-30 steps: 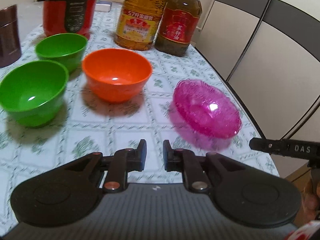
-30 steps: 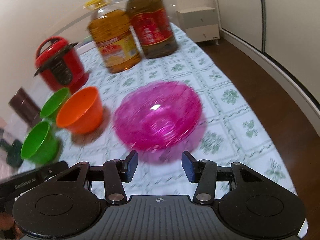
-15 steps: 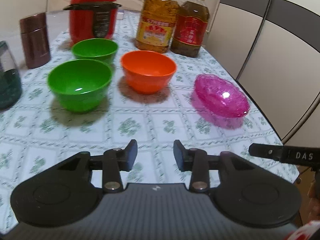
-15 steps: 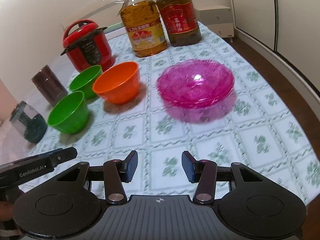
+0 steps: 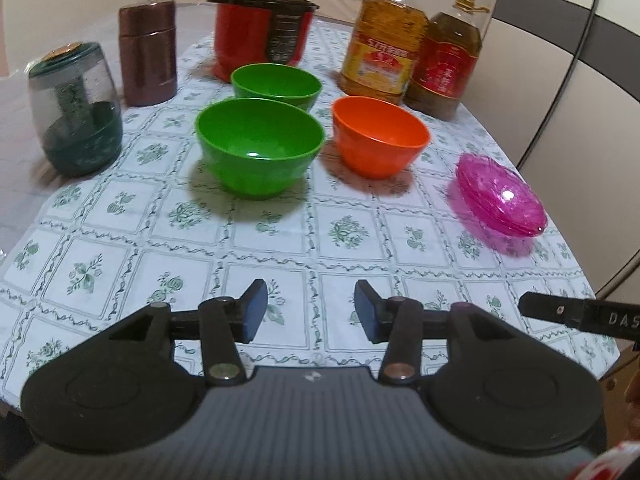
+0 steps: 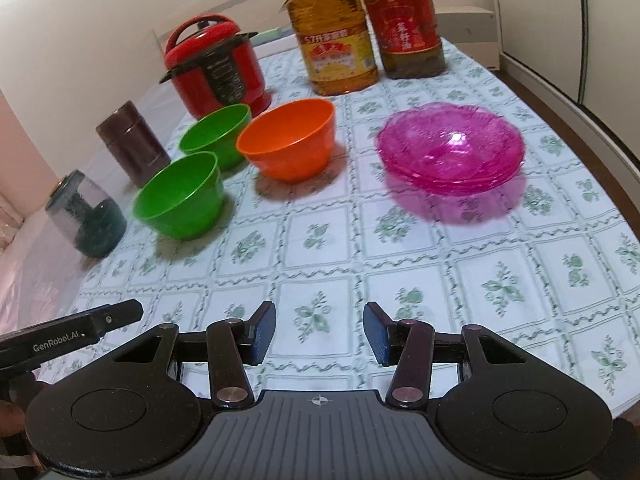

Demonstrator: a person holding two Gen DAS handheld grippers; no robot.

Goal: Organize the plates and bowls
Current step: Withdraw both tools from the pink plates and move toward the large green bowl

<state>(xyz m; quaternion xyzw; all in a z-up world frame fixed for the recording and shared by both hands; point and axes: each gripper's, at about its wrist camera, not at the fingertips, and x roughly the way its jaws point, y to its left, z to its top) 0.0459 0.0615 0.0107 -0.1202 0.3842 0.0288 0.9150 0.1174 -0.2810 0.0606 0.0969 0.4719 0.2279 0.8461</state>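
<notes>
Two grippers hover low over the near edge of the tabletop (image 5: 120, 248), which is covered by a white cloth printed with green flowers. The left gripper (image 5: 311, 307) has just been opening its jaws; they stand apart with only cloth showing between them. The right gripper (image 6: 320, 332) also has its jaws apart and empty. Further back sit four bowls: the near green bowl (image 5: 260, 146), a second green bowl (image 5: 277, 85) just behind it, an orange bowl (image 5: 380, 136) beside them to the right, and well apart at the right edge a stack of clear pink plates (image 6: 450, 146) nested one in another. Behind the bowls stand a red pressure cooker (image 5: 264, 20), a yellow-labelled oil bottle (image 5: 386, 40) and a red-labelled oil bottle (image 5: 446, 56) side by side. On the left are a dark brown canister (image 5: 148, 54) and a clear jar (image 5: 74, 110) with dark green contents. All bowls stand upright.
</notes>
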